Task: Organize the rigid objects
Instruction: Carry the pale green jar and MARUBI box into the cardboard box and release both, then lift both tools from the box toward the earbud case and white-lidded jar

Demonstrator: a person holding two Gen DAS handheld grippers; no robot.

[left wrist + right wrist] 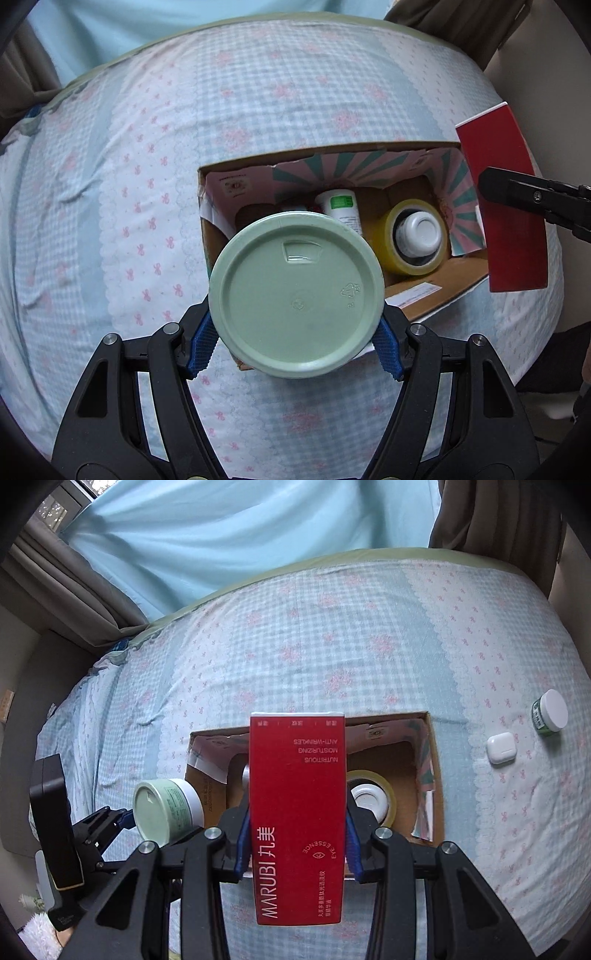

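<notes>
Pale-green round plastic jar (295, 293), clamped base-outward by the left hand-held gripper (295, 347), is poised over the open cardboard box (443, 280) at centre frame; the red rectangular carton (297, 812), pinched by the right hand-held gripper (297, 843), is held likewise, presumably for dropping in.

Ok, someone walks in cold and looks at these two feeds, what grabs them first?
Probably the red box, clamped upright in the right gripper and filling the middle of its view above the open carton. Then the green jar, held in the left gripper over the carton's near corner. The tape roll inside the carton also stands out.
</notes>
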